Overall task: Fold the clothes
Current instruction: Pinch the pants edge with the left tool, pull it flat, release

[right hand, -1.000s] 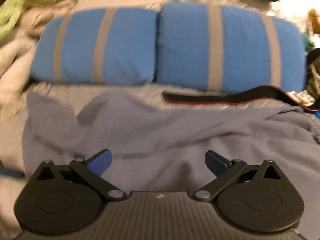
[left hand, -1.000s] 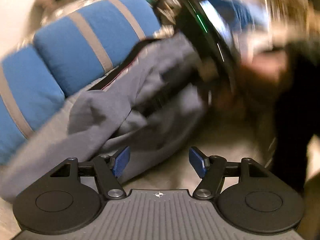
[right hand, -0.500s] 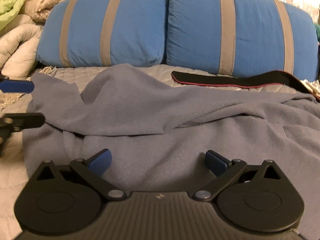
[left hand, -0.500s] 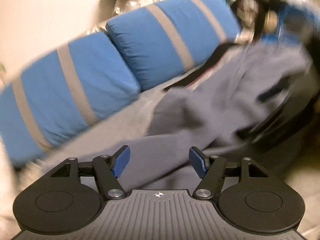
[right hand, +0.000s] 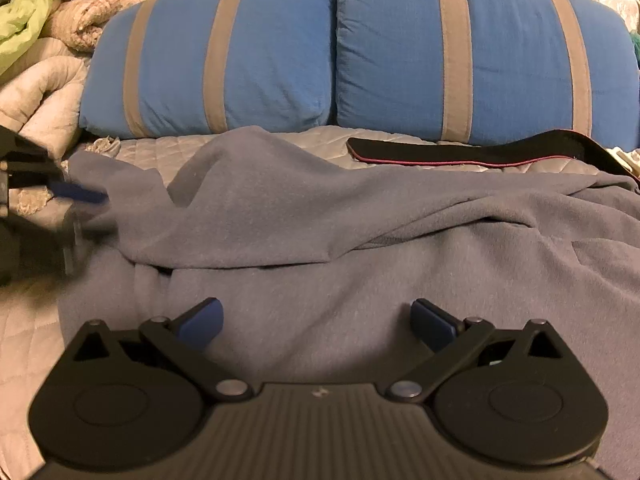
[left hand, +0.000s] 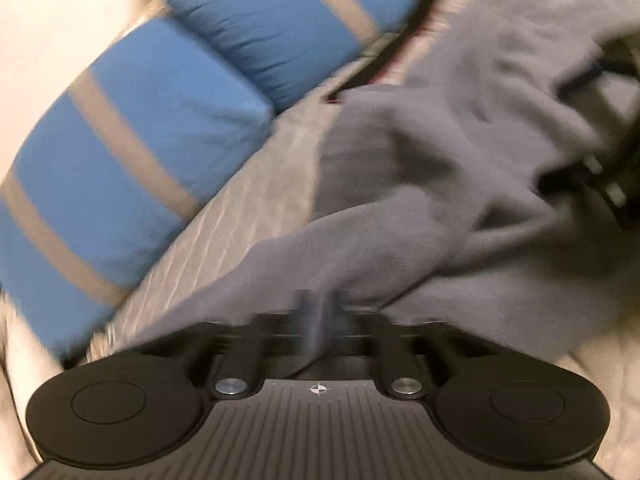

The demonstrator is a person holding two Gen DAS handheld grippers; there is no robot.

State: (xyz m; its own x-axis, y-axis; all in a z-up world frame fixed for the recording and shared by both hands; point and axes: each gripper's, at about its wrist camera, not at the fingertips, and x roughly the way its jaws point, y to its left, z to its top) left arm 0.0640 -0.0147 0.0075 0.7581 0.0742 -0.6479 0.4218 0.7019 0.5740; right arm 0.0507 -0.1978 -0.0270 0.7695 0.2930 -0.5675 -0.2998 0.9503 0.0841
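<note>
My left gripper [left hand: 318, 312] had its jaws clenched on the rumpled grey fleece garment's [right hand: 360, 240] edge, my right gripper [right hand: 316, 322] gaped released; so thin a pinch might have slipped free, I judged.

Left tongs [left hand: 318, 316] shut; right tongs [right hand: 316, 322] spread wide.

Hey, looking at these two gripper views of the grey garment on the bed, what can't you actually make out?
- Left wrist view: the left gripper is smeared by motion blur; its fingers have come together, but whether they pinch the grey garment is unclear.
- Right wrist view: the garment's near edge is hidden behind the open right gripper.
- Right wrist view: the black strap runs off the right edge.
- Right wrist view: the bedding pile is cut by the left edge.
</note>
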